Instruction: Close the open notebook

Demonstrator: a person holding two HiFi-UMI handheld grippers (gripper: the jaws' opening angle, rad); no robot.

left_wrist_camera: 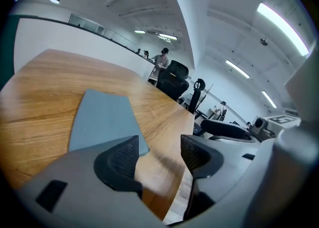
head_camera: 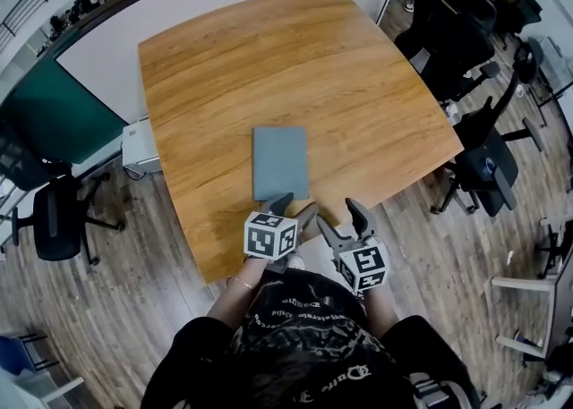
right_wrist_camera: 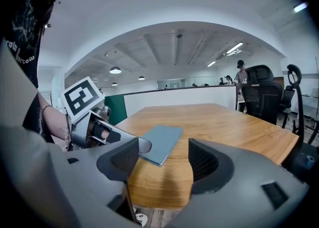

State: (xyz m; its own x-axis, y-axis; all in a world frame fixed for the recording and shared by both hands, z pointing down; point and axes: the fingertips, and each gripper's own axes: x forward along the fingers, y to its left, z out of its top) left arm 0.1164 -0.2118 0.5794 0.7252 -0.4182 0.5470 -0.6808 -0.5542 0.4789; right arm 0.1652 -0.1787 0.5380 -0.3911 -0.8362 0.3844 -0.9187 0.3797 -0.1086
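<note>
A grey-blue notebook (head_camera: 280,162) lies shut and flat on the wooden table (head_camera: 358,85), near its front edge. My left gripper (head_camera: 295,208) hovers just in front of the notebook's near edge, open, with nothing between its jaws. In the left gripper view the notebook (left_wrist_camera: 102,119) lies ahead and to the left of the left gripper (left_wrist_camera: 159,154). My right gripper (head_camera: 338,216) stands open beside it, to the right, over the table's front edge. The right gripper view shows the notebook (right_wrist_camera: 162,142) ahead of the right gripper (right_wrist_camera: 163,158), with the left gripper's marker cube (right_wrist_camera: 82,97) at the left.
Black office chairs (head_camera: 457,31) stand along the table's right side and another chair (head_camera: 58,219) stands at the left on the wood floor. A white partition (head_camera: 107,49) runs behind the table. A white box (head_camera: 137,149) sits by the table's left edge.
</note>
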